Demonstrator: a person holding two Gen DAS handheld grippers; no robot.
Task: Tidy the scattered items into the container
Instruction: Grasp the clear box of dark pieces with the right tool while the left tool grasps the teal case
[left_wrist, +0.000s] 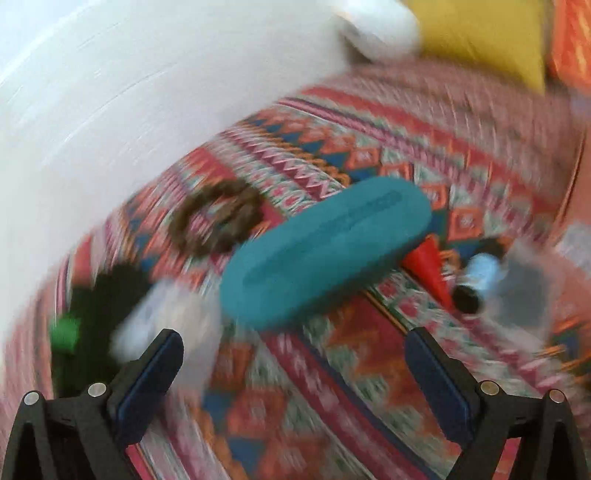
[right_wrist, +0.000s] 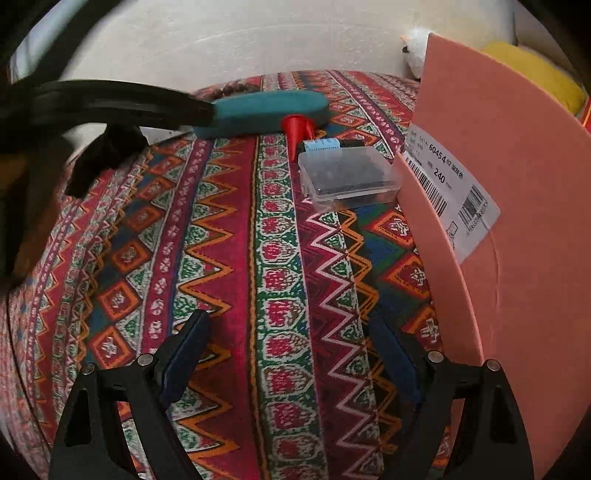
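Left wrist view, blurred, shows the left gripper (left_wrist: 293, 363) spread open and empty just short of the teal case (left_wrist: 325, 247), which lies far-right to near-left on the patterned cloth (left_wrist: 369, 350), nearer it than the open, empty right gripper (right_wrist: 291, 354).

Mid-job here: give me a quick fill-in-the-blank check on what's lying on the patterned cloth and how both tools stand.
1. The long oval case lying on the patterned cloth is ____ in colour.
2. The small cone beside that case is ____.
3. The clear plastic box lies next to the tall ____ container with the barcode label.
4. Both the left tool and the right tool have their fingers ____, holding nothing.

Missing words: teal; red; pink; open
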